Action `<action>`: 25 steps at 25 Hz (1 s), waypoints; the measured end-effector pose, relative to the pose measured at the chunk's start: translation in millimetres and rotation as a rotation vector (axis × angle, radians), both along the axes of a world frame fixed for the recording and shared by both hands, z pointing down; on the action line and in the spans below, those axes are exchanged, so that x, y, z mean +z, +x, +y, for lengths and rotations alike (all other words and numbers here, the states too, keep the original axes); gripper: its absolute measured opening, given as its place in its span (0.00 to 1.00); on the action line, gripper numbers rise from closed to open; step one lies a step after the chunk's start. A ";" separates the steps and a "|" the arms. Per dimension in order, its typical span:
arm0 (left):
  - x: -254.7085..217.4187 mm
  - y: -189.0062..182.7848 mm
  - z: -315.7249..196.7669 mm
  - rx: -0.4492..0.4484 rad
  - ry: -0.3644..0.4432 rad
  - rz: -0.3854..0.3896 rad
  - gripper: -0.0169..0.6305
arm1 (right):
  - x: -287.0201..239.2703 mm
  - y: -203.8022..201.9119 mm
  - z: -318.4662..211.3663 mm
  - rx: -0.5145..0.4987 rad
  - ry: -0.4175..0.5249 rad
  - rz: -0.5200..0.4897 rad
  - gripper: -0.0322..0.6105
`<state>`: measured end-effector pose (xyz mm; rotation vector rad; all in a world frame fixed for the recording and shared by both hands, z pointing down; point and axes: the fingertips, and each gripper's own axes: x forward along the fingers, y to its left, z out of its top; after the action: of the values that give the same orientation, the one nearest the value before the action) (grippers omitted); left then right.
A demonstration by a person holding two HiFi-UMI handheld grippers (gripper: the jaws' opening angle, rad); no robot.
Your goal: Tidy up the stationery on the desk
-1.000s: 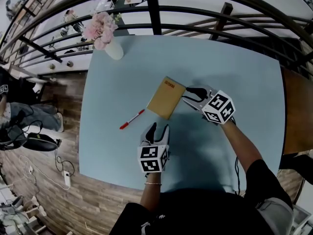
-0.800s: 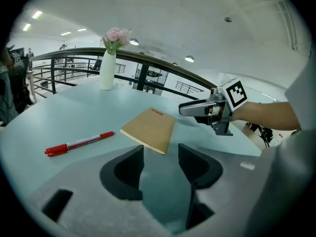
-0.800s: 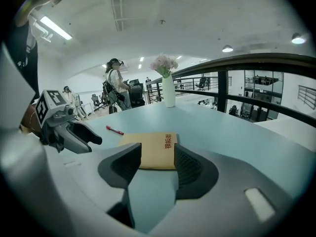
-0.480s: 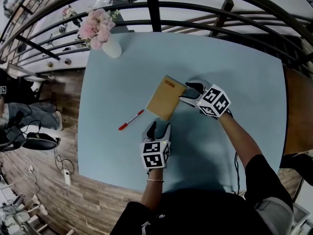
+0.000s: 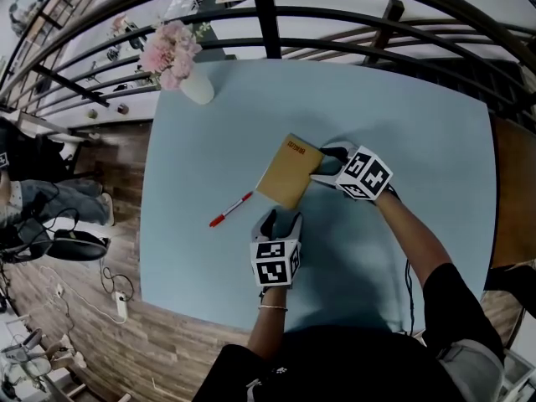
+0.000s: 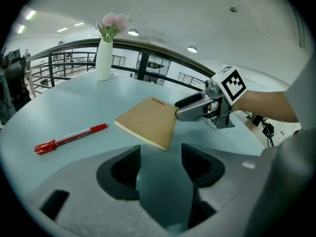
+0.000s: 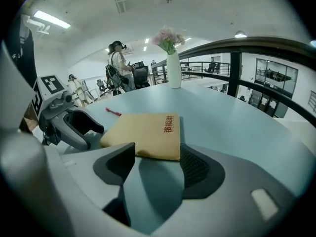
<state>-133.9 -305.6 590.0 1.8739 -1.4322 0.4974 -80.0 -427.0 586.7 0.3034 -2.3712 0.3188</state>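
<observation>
Both just sprung open: the right claw [image 5: 321, 162] straddles, unclamped, the 3 o'clock edge of the flat tan paper notebook [image 5: 289, 172] on the pale-blue surface [image 5: 402, 107] (to square it, I'd guess); the left claw [image 5: 281, 218] hovers empty at 6.

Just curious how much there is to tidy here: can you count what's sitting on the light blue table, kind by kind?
Brown notebook: 1
Red pen: 1
Vase of pink flowers: 1
Total: 3
</observation>
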 end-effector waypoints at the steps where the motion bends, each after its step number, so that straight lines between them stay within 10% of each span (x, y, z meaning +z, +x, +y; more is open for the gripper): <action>1: 0.3 -0.2 -0.1 0.001 0.000 0.000 0.41 | 1.0 -0.6 1.4 -0.001 -0.004 0.005 0.51; 25: 2.8 0.3 2.5 0.034 0.002 0.002 0.41 | 2.2 23.4 45.7 0.097 -0.075 0.036 0.46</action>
<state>-133.6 -303.1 592.8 1.9033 -1.4019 0.5108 -56.6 -381.3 588.9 0.3869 -2.3074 0.4432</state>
